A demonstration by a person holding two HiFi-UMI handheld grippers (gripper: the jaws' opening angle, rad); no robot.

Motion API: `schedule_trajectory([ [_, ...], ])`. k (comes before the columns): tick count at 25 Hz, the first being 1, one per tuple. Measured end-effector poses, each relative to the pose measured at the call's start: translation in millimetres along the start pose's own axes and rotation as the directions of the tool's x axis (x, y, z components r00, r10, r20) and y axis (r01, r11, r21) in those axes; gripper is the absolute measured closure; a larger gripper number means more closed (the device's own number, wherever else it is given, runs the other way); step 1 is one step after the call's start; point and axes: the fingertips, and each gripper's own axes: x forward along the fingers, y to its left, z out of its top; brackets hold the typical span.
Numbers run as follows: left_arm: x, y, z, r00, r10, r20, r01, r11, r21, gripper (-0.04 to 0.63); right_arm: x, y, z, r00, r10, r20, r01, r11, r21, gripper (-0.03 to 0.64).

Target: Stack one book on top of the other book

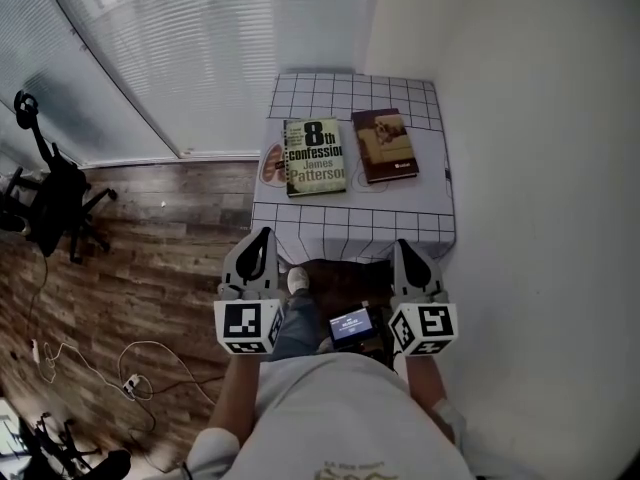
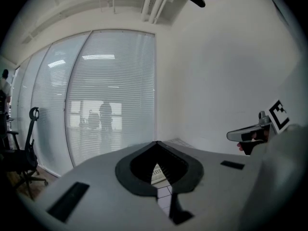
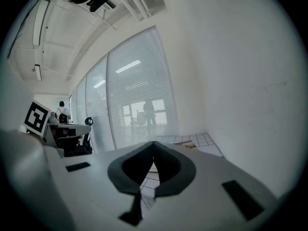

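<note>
Blinds (image 1: pixel 200 48) and a white wall (image 1: pixel 540 118) hem the grid-clothed bench (image 1: pixel 350 230); only the head view shows the green book (image 1: pixel 314 156) and brown book (image 1: pixel 384 144) whole, flat side by side on it. Left tongs (image 1: pixel 263 234) and right tongs (image 1: pixel 405 246) hang closed and empty before its near edge; in their own views the shut jaws mostly hide the books.

The person wears a light grey T-shirt (image 1: pixel 340 408), blue jeans (image 1: pixel 297 325) and a white shoe (image 1: pixel 298 280). The left gripper (image 1: pixel 263 234) and the right gripper (image 1: pixel 406 244) are pale grey with pointed jaws and dark lining inside. Each carries a cube (image 1: pixel 248 326) with black-and-white square markers.
</note>
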Motion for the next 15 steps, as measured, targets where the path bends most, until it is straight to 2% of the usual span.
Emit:
schedule_trajectory([
  [8,50.6,41.0,1.3,0.999,0.026,-0.025,-0.027,1.0,-0.017,0.591,56.6,-10.8,15.8,1.0,0.001,-0.013,-0.001,1.0,-0.01,0.609],
  [15,95.3,67.1,3.0,0.999,0.009,-0.045,-0.01,0.999,-0.036,0.591,108.1,-8.7,24.0,0.999,0.0,-0.037,0.0,1.0,-0.004,0.609],
])
